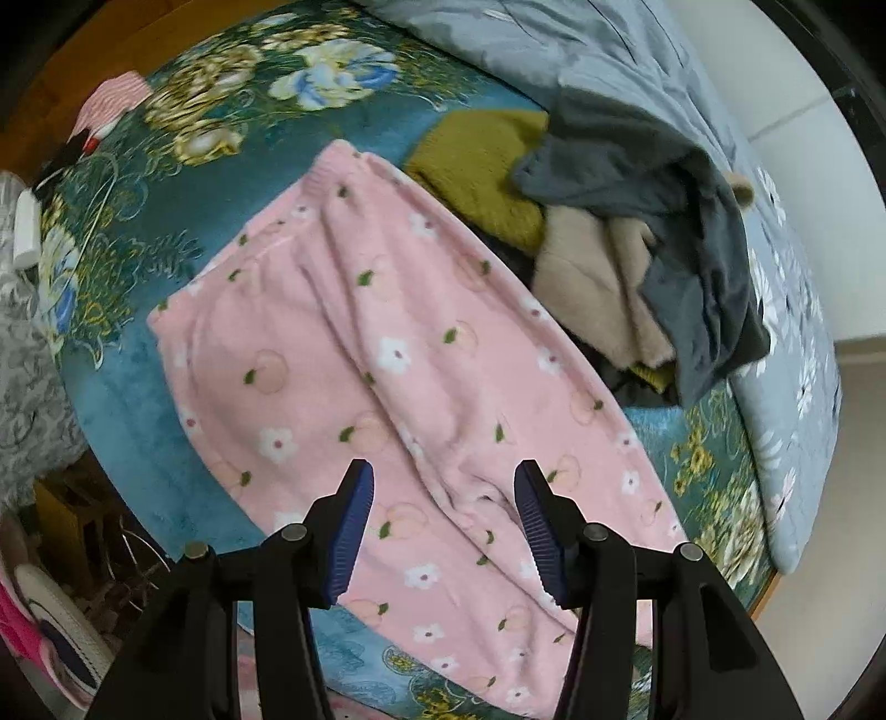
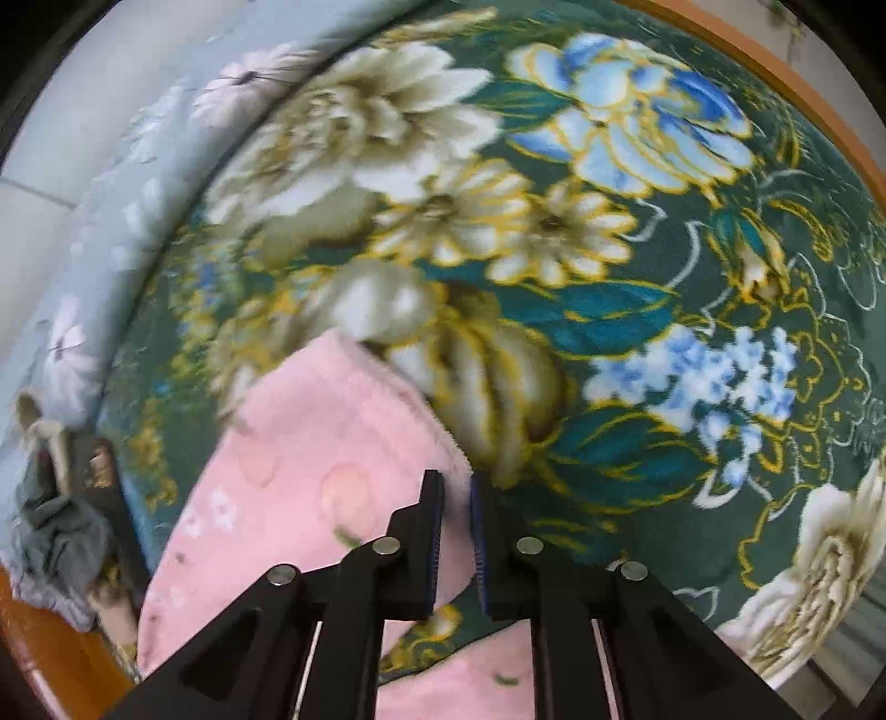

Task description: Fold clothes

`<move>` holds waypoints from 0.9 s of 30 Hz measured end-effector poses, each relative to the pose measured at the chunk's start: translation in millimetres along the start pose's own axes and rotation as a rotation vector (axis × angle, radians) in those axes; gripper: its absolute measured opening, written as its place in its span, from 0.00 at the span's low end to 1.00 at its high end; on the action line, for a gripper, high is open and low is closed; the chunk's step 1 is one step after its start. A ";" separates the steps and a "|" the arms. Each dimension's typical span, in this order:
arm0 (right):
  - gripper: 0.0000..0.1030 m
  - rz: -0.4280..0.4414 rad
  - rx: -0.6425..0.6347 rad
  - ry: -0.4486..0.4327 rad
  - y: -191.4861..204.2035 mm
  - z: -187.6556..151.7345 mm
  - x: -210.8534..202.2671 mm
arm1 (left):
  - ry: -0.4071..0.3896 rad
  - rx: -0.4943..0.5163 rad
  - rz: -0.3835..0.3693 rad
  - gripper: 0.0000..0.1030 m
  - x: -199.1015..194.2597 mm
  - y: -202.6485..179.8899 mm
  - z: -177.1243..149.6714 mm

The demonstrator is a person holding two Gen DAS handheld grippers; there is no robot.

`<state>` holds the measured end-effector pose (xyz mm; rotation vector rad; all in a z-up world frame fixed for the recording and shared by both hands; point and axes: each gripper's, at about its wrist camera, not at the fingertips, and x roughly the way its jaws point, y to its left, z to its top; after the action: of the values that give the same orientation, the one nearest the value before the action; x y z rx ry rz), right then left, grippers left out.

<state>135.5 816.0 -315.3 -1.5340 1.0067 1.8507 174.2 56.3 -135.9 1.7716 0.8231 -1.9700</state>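
- The left gripper [image 1: 443, 531] hovers over the pink fleece trousers [image 1: 354, 354] with its fingers [image 1: 354, 531] spread wide and nothing between them; the trousers lie flat on the floral blanket [image 1: 138, 360], waistband at the far left, legs running to the near right.
- Risk here, as I judge it: the fleece is thick and lies doubled, so a shallow pinch may catch only the top layer; the fold would then drag crooked.
- Just right of the trousers sits a heap of unfolded clothes [image 1: 626, 232], olive, beige and grey; a wide swing of the cloth could sweep into it or pull a piece along.
- In the right wrist view the right gripper [image 2: 455, 531] has its jaws nearly together at the edge of a pink trouser leg; a strip of pink shows in the narrow gap, so it seems to pinch the hem, though blur leaves me unsure how much cloth is held.
- Risk: so thin a bite on plush fabric may slip once the leg is lifted; the blur suggests quick motion, which would make a slip likelier.
- The near edge of the bed runs close under the trouser legs; a released leg might slide over it.
- Containers: none is visible in either view; the clothes rest directly on the blanket, with a grey quilt [image 1: 554, 39] at the far right.
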 end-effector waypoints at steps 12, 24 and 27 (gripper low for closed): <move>0.25 0.029 -0.047 -0.041 -4.9 -80.8 -77.3 | -0.113 -0.227 0.020 0.52 -29.3 158.9 23.6; 0.25 0.016 -0.056 -0.107 57.1 -191.9 -161.9 | 0.024 -0.413 -0.112 0.52 44.9 299.9 65.9; 0.25 0.002 -0.077 -0.140 79.7 -217.2 -186.0 | 0.076 -0.437 -0.156 0.52 74.3 314.7 78.9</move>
<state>239.1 604.8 -134.3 -1.4246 0.8827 1.9893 298.2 -225.9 -261.7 1.5659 1.3357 -1.6515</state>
